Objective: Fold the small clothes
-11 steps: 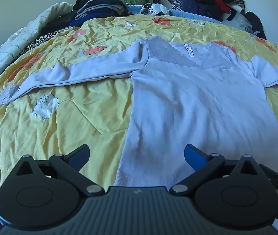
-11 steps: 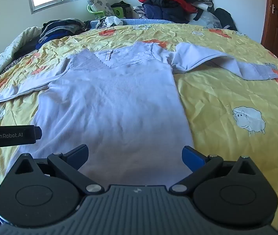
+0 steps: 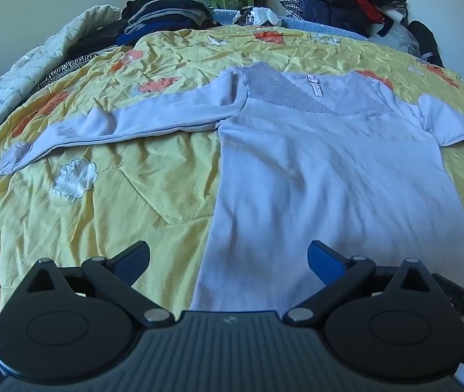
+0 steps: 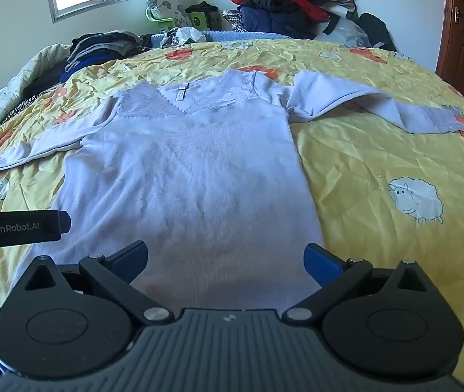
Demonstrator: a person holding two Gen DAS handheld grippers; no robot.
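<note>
Spread on yellow sheep-print bedding (image 3: 107,215), the limp, light long-sleeved knit top (image 3: 323,176) suits cuff (image 4: 441,121) pinches at 2 o'clock; your left gripper (image 3: 228,258) and right gripper (image 4: 225,258) gape empty.

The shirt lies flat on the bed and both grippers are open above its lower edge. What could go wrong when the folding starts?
1. The yellow quilt under the shirt is wrinkled and soft; the left gripper or the right gripper may pinch quilt together with the hem.
2. The right sleeve is already bent and creased, so it may fold in unevenly.
3. The left sleeve stretches far out and may drag.
</note>
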